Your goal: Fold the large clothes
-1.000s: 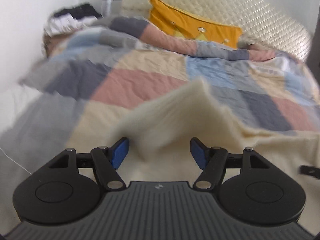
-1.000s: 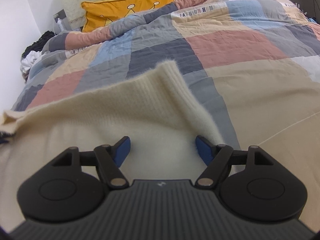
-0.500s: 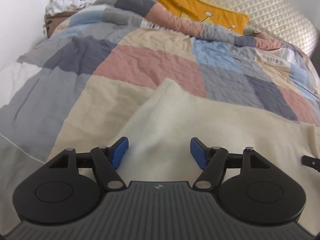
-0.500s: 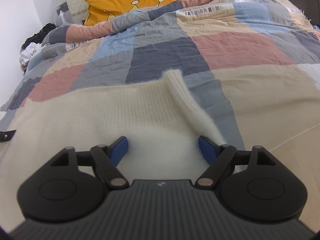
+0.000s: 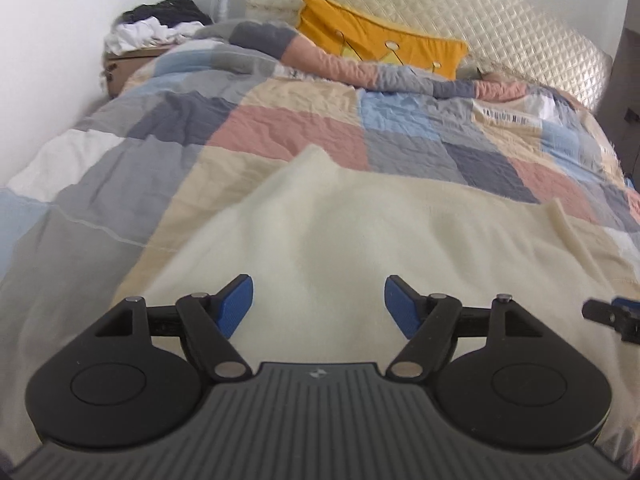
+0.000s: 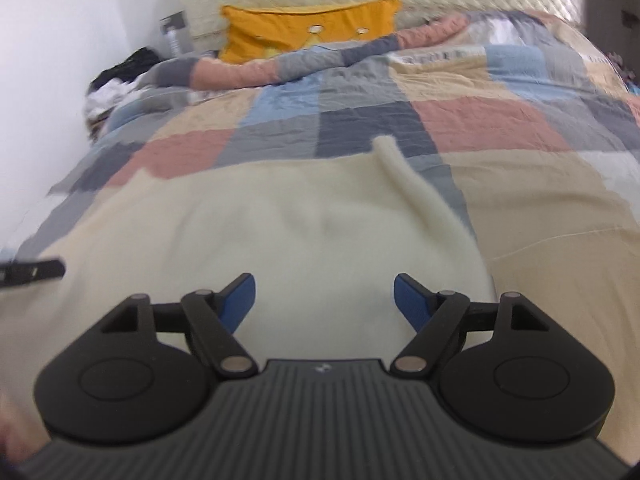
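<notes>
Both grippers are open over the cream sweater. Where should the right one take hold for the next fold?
I'd pinch the raised ridge along the cream sweater's right edge, coming in from the right over the quilt. It stands proud of the flat fabric, so the right gripper, jaws open, could close across it.

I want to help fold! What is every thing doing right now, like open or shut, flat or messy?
Left gripper: jaws open, holding nothing, above the sweater.
Right gripper: jaws open, holding nothing, above the sweater.
Sweater: spread on the quilt, mostly flat, right edge ridged up.
Quilt: spread over the bed, wrinkled.
Pillow: leaning on the headboard.
Clothes pile: messy, unfolded.
</notes>
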The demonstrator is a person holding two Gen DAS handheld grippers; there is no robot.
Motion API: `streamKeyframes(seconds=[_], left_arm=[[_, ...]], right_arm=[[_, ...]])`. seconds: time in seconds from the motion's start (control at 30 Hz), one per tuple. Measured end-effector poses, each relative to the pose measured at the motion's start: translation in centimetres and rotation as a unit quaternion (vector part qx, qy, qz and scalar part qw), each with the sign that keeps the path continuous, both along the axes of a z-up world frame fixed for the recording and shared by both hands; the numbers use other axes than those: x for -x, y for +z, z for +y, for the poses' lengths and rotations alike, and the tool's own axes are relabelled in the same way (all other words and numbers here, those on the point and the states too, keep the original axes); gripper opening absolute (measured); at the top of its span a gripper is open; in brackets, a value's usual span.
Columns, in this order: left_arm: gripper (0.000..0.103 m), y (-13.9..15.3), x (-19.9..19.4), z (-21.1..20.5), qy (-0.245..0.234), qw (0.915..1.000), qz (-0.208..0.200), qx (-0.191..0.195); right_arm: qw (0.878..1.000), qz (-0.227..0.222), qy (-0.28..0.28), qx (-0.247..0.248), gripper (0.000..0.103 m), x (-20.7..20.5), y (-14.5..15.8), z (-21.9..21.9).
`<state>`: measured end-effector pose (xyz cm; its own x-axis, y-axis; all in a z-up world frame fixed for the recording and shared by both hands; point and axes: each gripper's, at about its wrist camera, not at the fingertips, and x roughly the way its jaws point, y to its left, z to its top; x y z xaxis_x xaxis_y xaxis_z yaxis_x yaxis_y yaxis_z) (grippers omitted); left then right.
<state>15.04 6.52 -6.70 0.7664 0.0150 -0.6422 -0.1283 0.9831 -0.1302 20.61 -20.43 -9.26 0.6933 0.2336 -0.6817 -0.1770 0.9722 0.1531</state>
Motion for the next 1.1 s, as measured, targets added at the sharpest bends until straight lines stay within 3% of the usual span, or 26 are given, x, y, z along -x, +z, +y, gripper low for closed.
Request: streamKeyframes(seconds=[0.1,0.27,0.4,0.57,0.77,0.9,1.03,1.1], left_arm=[[0.077,0.6,2.1,-0.1,0.003,0.9999,-0.011,0.012],[0.077,0.1,3.5,-1.1,-0.008,1.0000,0.001,0.001],[0.077,-2.1,2.3,-0.3,0.010,0.9991,0.040,0.006],[0.077,-3.3,1.3,-0.2,0.013,0.9984,0.054,-0.008],[0.077,-3.3,1.5,0.1,0.015,0.9987,0.048,0.000],[0.077,-3.1,1.3,0.3,0.017,0.9989,0.044,0.008],[0.077,-3.1,1.2,0.3,0.021,0.9988,0.043,0.012],[0.077,-3.1,1.2,0.3,0.021,0.9988,0.043,0.012]], right_arm=[[1.000,-0.009,-0.001,-0.001,0.078,2.5,0.8,-0.3],[1.000,-0.006,-0.012,-0.017,0.078,4.5,1.2,-0.7],[1.000,0.013,-0.015,0.024,0.078,3.5,0.2,-0.4],[0.998,0.055,-0.014,0.011,0.082,2.2,-2.1,-0.5],[0.998,0.053,-0.024,-0.009,0.081,3.2,-1.6,-0.9],[0.994,0.035,-0.005,-0.101,0.081,4.6,0.8,-1.7],[0.971,0.078,0.044,-0.223,0.080,5.6,1.6,-1.5],[0.961,0.099,0.056,-0.252,0.081,6.2,1.5,-1.1]])
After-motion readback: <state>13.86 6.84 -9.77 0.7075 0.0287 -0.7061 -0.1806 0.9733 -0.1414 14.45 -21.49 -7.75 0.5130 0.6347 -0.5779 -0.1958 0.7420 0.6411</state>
